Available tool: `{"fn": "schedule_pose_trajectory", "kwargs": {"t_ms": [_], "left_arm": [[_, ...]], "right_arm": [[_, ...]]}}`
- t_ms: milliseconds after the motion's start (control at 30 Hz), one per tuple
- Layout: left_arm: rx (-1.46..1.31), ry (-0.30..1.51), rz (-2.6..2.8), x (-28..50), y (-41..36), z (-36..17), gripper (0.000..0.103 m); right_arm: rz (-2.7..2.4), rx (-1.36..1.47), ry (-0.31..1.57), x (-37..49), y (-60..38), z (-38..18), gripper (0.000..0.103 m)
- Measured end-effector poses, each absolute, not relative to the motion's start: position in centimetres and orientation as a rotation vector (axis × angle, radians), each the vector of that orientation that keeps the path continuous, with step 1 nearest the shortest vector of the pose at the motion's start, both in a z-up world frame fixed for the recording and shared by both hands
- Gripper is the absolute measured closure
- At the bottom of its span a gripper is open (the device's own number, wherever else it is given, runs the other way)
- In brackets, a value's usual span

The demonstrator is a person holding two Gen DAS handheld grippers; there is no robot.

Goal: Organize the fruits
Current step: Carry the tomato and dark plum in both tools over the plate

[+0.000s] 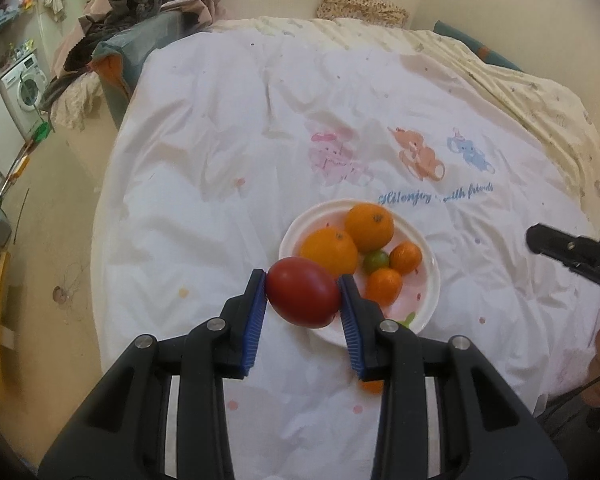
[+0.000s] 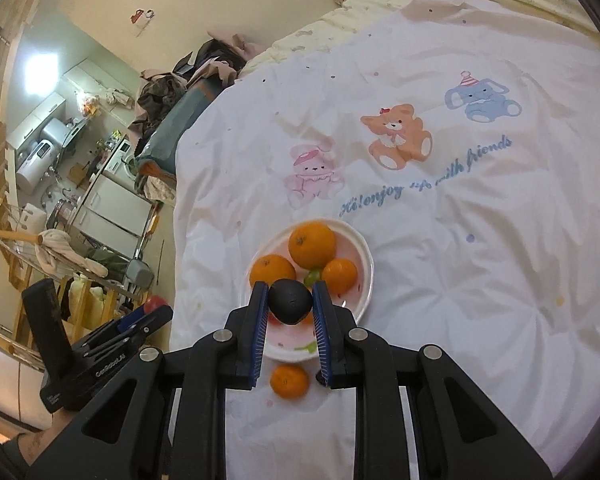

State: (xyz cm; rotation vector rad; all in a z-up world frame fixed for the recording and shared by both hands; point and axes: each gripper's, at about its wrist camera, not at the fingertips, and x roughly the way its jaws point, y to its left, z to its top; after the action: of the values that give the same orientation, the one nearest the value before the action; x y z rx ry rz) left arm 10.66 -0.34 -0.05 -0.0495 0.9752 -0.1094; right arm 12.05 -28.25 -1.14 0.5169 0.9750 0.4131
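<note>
Red fruit in left hand-held gripper | dark fruit in right

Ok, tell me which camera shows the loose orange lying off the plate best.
The right wrist view: the loose orange lies whole on the white quilt, just below the plate, between the right gripper fingers. The left wrist view shows only a sliver behind the left gripper.

Plate sits on quilt with 5 fruits in it, 1 small orange on quilt just before plate's near rim.
</note>
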Motion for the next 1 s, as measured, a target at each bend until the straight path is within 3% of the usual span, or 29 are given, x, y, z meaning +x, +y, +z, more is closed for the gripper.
{"fn": "schedule_pose_trajectory", "kwargs": {"t_ms": [500,1000], "left_arm": [[0.001,0.989,-0.152,15.3,-2.2,-1.7,0.071],[-0.015,1.106,-0.214,16.9,-3.3,-7.0,0.071]], "right_arm": [[0.395,0.49,1.033,15.8,-27.1,-3.5,0.08],[0.386,0.476,1.234,18.0,-24.7,-9.7,0.079]]}}
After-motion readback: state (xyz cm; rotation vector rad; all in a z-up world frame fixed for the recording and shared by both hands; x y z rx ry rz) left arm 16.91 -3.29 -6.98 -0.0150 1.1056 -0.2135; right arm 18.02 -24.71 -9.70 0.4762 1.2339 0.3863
